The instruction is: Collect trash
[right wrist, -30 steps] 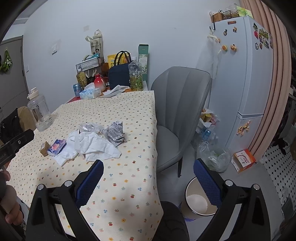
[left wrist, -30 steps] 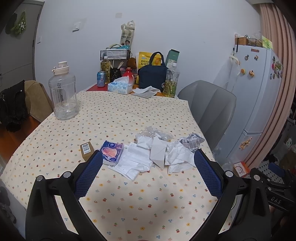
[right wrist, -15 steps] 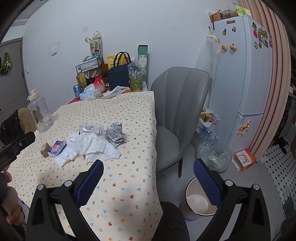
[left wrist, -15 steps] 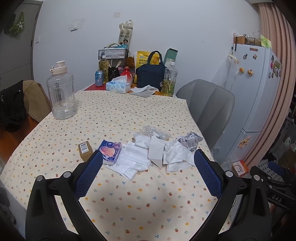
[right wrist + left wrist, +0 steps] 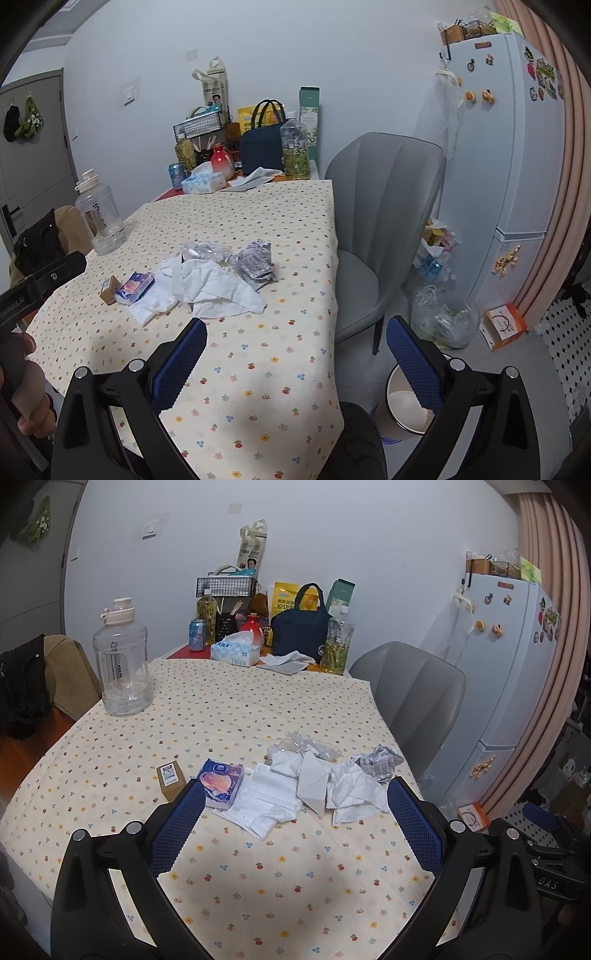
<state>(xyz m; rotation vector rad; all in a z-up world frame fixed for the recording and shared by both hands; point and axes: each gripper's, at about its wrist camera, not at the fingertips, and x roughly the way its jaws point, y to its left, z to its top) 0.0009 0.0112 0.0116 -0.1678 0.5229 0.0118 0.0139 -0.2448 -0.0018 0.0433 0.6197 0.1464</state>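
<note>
1. The left gripper [image 5: 295,805] stands with its jaws spread wide and nothing between them, raised over the near part of the table [image 5: 258,886]. The right gripper [image 5: 295,343] is likewise wide open and empty, off the table's near corner, with the waste bin [image 5: 397,398] on the floor below it.

2. The trash lies in one loose heap on the tablecloth, and I take the crumpled white tissue [image 5: 351,790] as the landmark. Left of it sit a folded white paper [image 5: 312,784] and a flat printed sheet [image 5: 264,805]. Behind it lies clear crinkled plastic [image 5: 314,744]. To its right is a crushed silver foil wrapper [image 5: 378,762].

3. Further left of the tissue are a small tissue packet [image 5: 221,782] and a little brown box [image 5: 170,781]; whether these count as trash I cannot tell.

4. Everything in the heap looks very light and soft. The tissue should collapse under the pads, so a raised fold or peak is the best hold.

5. The flat sheet lies close to the cloth and may be hard to pinch; its curled near edge seems the likeliest purchase.

6. The foil and plastic look slippery and springy. Grip across a thick crumpled ridge, or the piece may slide out.
</note>
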